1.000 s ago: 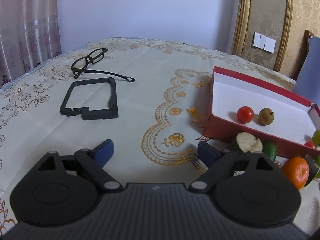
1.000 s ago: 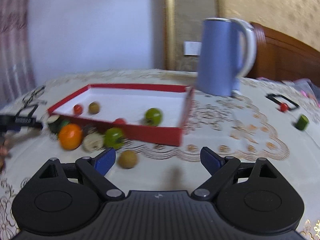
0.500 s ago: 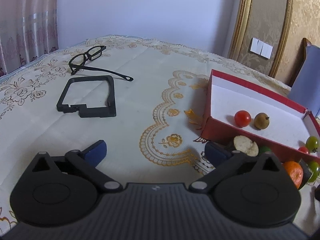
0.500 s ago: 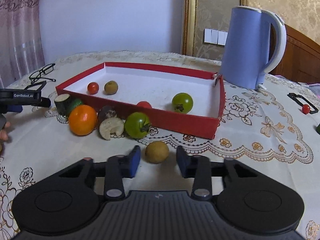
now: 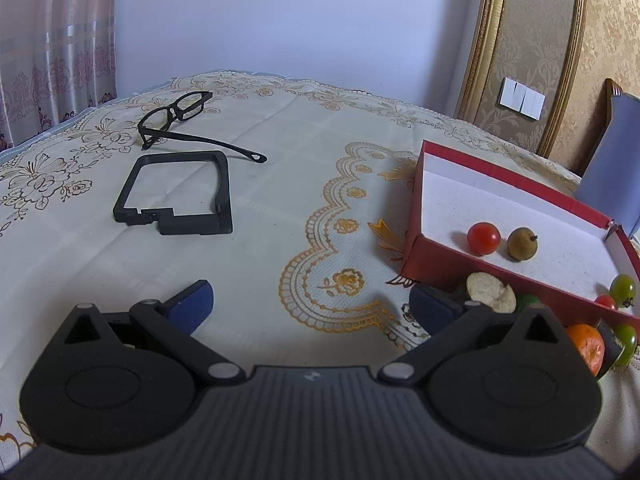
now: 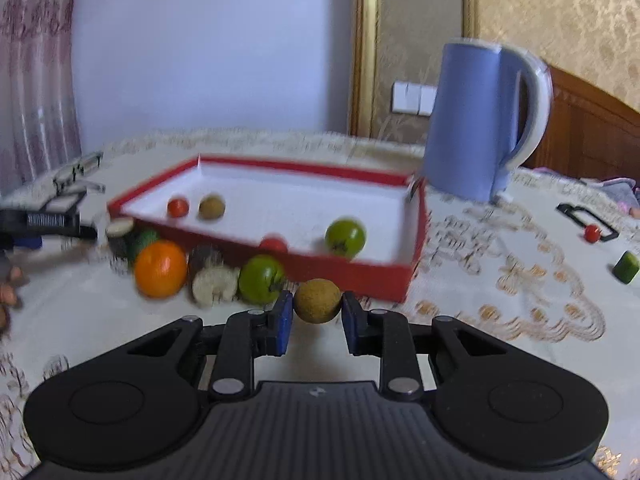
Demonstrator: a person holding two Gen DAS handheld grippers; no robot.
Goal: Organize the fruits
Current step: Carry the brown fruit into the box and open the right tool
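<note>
Each fisheye camera rides behind its claw, low over the worktop (image 5: 280, 208). The left view faces the curtained corner, the red box (image 5: 416, 256) at its right edge; the right view faces the same red box (image 6: 412, 276) head-on and close. Both share its fruit.

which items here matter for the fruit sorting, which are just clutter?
Job: red box, brown fruit held in right gripper, orange, green tomato, cut fruit half.
Clutter: kettle, glasses, black frame.
</note>
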